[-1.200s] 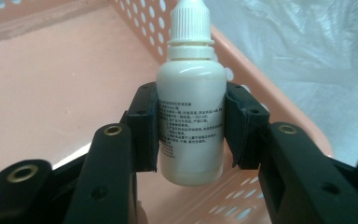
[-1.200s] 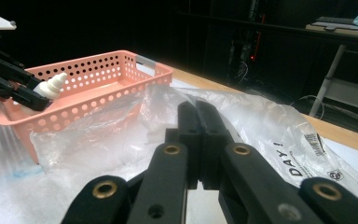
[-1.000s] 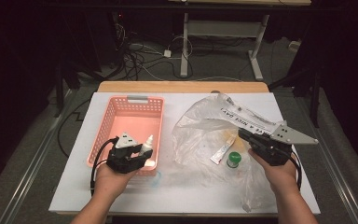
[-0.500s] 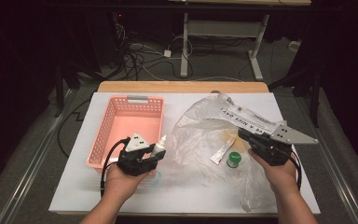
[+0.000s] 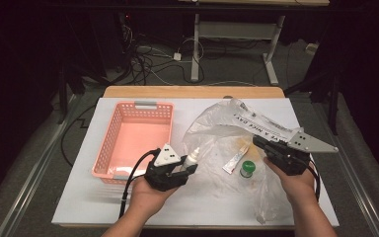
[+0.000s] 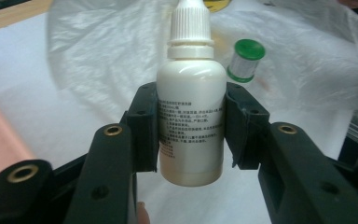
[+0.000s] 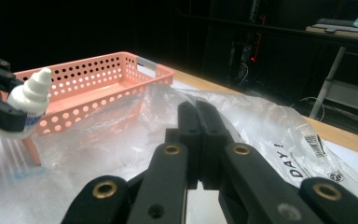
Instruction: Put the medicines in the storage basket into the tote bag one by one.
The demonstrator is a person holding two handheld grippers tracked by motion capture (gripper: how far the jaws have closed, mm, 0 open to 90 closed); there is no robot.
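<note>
Jaws of the left gripper [image 6: 191, 135] clamp a small white plastic dropper bottle [image 6: 191, 112] by its printed body, one black pad pressed to each side, the ribbed cap pointing away from the hand. In the high view that left gripper [image 5: 190, 165] sits at about seven o'clock on the white table [image 5: 79, 197], the dropper bottle [image 5: 193, 158] tipped toward two o'clock at the near edge of the crumpled clear plastic bag [image 5: 217, 133]. At four o'clock the right gripper [image 5: 261, 143] has its jaws pressed together on the bag's printed edge; in its own view the right gripper [image 7: 200, 140] shows no gap. Between the grippers, on the bag, lie a small green-capped vial [image 5: 247, 168] and a flat white sachet [image 5: 234, 159]. Farther off, at ten o'clock, stands the pink perforated plastic basket [image 5: 108, 143].
</note>
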